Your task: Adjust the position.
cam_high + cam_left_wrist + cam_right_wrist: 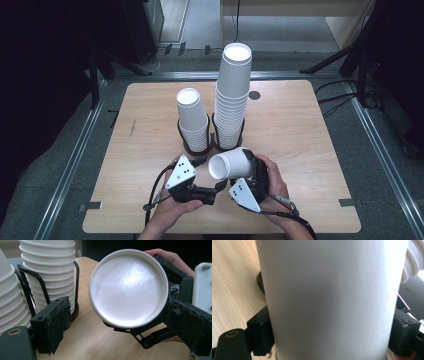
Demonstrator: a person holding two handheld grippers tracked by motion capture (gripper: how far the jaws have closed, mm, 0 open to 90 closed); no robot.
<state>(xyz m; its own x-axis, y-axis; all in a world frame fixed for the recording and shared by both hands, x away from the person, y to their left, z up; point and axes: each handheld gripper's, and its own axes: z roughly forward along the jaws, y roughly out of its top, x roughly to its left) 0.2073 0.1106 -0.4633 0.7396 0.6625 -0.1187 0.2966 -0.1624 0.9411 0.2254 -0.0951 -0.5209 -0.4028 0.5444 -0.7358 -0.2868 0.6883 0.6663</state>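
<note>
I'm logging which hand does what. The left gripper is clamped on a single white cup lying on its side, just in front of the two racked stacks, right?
Wrong gripper. The right gripper clamps the white cup, as the right gripper view shows; the left gripper is open. The cup does lie sideways before the two stacks.

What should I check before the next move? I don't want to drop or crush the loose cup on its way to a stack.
1. Right gripper shut on the cup: ok, both pads press its sides in the right gripper view.
2. Cup undented: ok on the sides that show.
3. Left gripper open and off the cup: ok, it faces the cup's base without touching it.
4. Short stack seated upright in its holder: ok.
5. Tall stack steady: cannot tell; it appears to lean slightly.
6. Cup lined up with a stack: not ok, it lies on its side, in front of both.
</note>
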